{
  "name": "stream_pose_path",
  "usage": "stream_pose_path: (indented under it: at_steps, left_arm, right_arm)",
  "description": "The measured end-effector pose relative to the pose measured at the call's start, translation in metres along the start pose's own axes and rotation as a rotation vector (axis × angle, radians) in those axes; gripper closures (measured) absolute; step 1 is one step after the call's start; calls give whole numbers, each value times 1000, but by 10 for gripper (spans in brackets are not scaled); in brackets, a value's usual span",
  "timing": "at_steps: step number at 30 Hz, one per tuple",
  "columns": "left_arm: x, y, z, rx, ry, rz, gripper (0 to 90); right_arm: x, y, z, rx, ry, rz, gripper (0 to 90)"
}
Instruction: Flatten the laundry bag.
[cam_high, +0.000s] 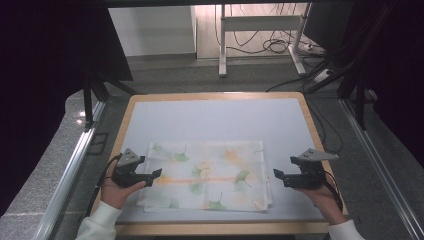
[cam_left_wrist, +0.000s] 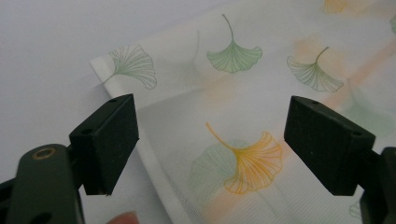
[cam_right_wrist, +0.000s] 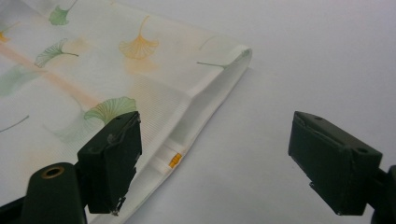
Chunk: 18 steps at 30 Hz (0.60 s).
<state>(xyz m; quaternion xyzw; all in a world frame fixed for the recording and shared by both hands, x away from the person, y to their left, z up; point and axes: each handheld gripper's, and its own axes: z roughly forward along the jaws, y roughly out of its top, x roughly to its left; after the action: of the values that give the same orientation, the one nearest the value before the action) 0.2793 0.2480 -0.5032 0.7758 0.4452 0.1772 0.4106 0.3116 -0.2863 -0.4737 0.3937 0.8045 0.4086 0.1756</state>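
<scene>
Wooden-edged bench (cam_high: 125, 120) with pale grey mat (cam_high: 215, 120) over its top, seen from the high view. Folded white cloth (cam_high: 207, 176) printed with green and orange ginkgo leaves lying flat on the mat, on the near half, long side running across. Several layers visible at the cloth's right edge in the right gripper view, with a small orange tag (cam_right_wrist: 175, 160) showing at that stacked edge.

Left claw (cam_high: 156, 174) held in the person's left hand (cam_high: 117, 192), at the cloth's left edge, pointing inward over it. In the left gripper view, claw (cam_left_wrist: 212, 144) standing wide apart, cloth's left edge and an orange leaf print lying below and between the two pads; no pad pressing on fabric, nothing gripped.

Right claw (cam_high: 276, 175) held in the right hand (cam_high: 325, 197), just off the cloth's right edge, pointing inward toward it. In the right gripper view, claw (cam_right_wrist: 215, 161) likewise wide apart, one pad above the cloth's edge, the other above bare mat; nothing gripped.

White sleeve cuffs at both wrists, nearer than the cloth.
</scene>
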Motion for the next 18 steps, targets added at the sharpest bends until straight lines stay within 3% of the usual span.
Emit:
stream_pose_path:
  at_steps: [2,11,18]
  left_arm:
    - [1,1,-3,-10,-13,-10,193]
    - [2,6,-9,-38,0,14,207]
    - [-1,5,-16,-20,0,12,215]
  right_arm:
    - [2,0,-1,3,1,-3,175]
    - [6,3,-8,-2,-6,-28,179]
    - [1,4,-4,10,14,-29,187]
